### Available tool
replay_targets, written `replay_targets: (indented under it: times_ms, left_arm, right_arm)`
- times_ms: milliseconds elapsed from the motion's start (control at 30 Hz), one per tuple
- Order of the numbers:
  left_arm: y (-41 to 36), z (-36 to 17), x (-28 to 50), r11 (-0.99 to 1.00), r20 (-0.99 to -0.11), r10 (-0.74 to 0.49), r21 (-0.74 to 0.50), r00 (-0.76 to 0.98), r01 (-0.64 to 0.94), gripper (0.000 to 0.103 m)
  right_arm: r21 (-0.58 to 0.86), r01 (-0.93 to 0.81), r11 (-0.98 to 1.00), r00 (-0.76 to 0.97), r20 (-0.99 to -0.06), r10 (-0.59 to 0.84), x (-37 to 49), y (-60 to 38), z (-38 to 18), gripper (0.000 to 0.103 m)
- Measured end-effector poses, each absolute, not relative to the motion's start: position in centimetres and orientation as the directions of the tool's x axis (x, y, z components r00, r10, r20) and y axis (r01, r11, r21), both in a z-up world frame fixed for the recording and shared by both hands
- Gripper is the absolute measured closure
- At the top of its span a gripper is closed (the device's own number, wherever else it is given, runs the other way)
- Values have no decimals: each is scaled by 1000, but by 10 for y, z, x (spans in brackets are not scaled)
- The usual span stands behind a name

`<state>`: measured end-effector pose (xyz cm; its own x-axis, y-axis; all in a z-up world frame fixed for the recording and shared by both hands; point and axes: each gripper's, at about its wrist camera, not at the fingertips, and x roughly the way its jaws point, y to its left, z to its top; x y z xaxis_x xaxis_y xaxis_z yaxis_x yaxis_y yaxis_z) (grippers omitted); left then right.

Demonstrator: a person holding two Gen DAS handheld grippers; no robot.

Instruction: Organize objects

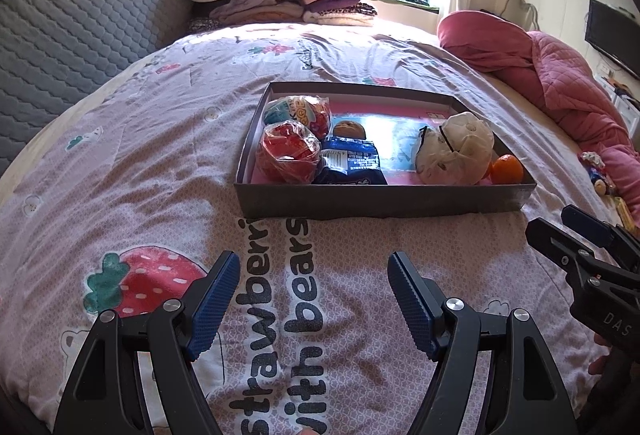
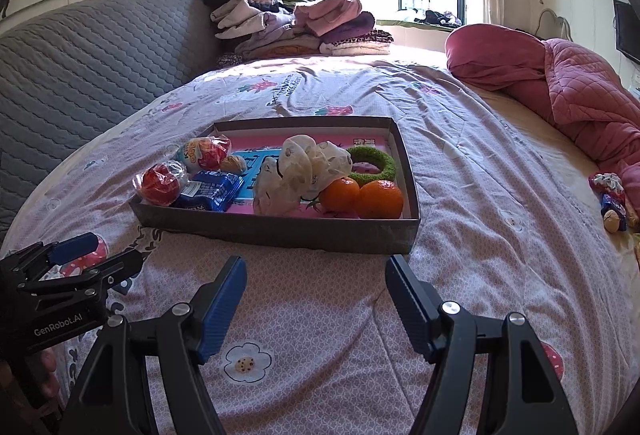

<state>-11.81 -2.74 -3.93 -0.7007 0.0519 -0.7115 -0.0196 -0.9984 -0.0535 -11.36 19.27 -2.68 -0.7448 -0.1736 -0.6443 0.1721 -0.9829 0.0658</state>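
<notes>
On the bedspread, left gripper hovers, fingers apart, empty. Ahead, the shallow box holds, left to right: red wrapped ball, blue packet, white bag, two oranges, green ring. Right gripper likewise spread, empty.

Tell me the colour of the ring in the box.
Green ring, clearest in the right wrist view.

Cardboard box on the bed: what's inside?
In the box: two wrapped balls, blue packet, walnut, white bag, two oranges, green ring. Bag contents and liner beneath are hidden.
</notes>
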Motion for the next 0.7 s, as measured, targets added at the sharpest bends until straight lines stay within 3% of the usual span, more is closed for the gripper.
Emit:
replay_targets:
  times_ms: [700]
  left_arm:
    - [-28,-49,-122,-999,-711,39,-41,-702,-14,26]
  right_arm:
    - [73,159,-985,-741,-650,-168,-115,196,-44,32]
